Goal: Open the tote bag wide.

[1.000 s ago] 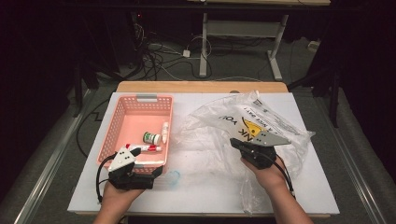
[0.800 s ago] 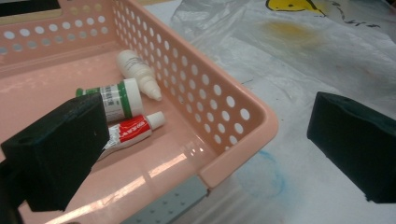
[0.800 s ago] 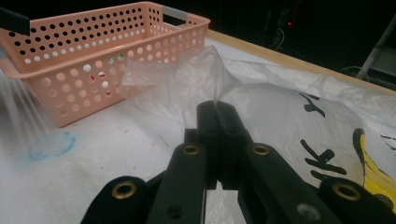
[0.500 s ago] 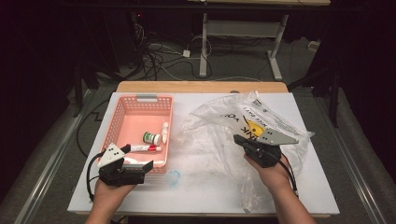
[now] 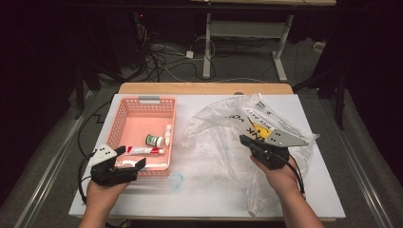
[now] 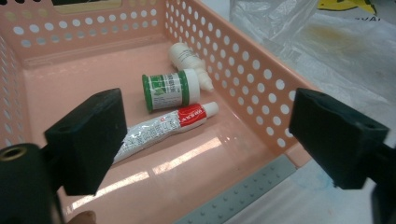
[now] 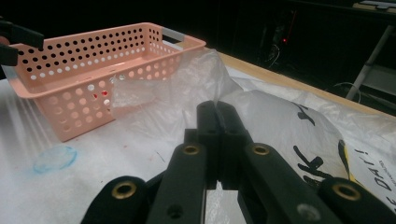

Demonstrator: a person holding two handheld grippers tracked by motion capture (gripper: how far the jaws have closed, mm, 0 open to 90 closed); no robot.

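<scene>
White tabletop (image 5: 328, 190), dark room behind. Left claw (image 6: 205, 144) has just been closing a little but stands wide apart at the pink basket's (image 6: 261, 88) near rim with nothing between its jaws; beyond it lie a tube (image 6: 163, 128), green jar (image 6: 170, 88) and white bottle (image 6: 189, 60). Right claw (image 7: 217, 109) is clamped together on the clear plastic bag (image 5: 223, 142), right of the basket.

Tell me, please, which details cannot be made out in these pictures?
- Print on the green-capped white jar and the red-and-white squeeze tube: too small and blurred, left gripper view.
- Tail of the tube: hidden behind the left gripper, whose jaws, just closing a little, are open.
- Inside of the crumpled clear plastic bag: glare, high view.
- Whether the shut right gripper pinches the bag: hidden by its jaws.
</scene>
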